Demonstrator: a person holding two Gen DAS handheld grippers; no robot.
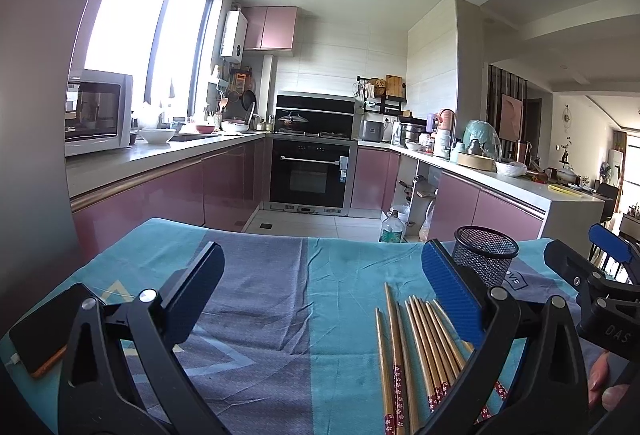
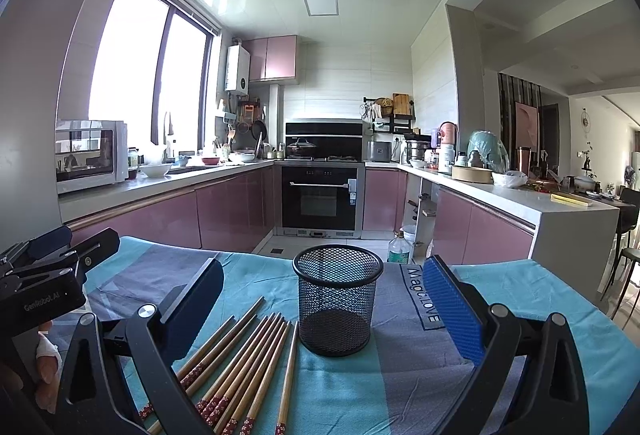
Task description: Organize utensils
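Observation:
Several wooden chopsticks (image 2: pixel 244 363) with red patterned ends lie side by side on the blue cloth, left of an empty black mesh cup (image 2: pixel 337 299) that stands upright. In the left wrist view the chopsticks (image 1: pixel 420 351) lie at lower right and the mesh cup (image 1: pixel 485 259) stands behind my right finger. My left gripper (image 1: pixel 324 295) is open and empty above the cloth, left of the chopsticks. My right gripper (image 2: pixel 324 311) is open and empty, its jaws spread either side of the cup and chopsticks. Each gripper shows at the edge of the other's view.
The table carries a teal and grey cloth (image 1: pixel 272 299). A black phone (image 1: pixel 44 331) with a cable lies at its left edge. Beyond the table's far edge are kitchen counters, an oven (image 2: pixel 320 197) and a plastic bottle (image 2: pixel 399 247) on the floor.

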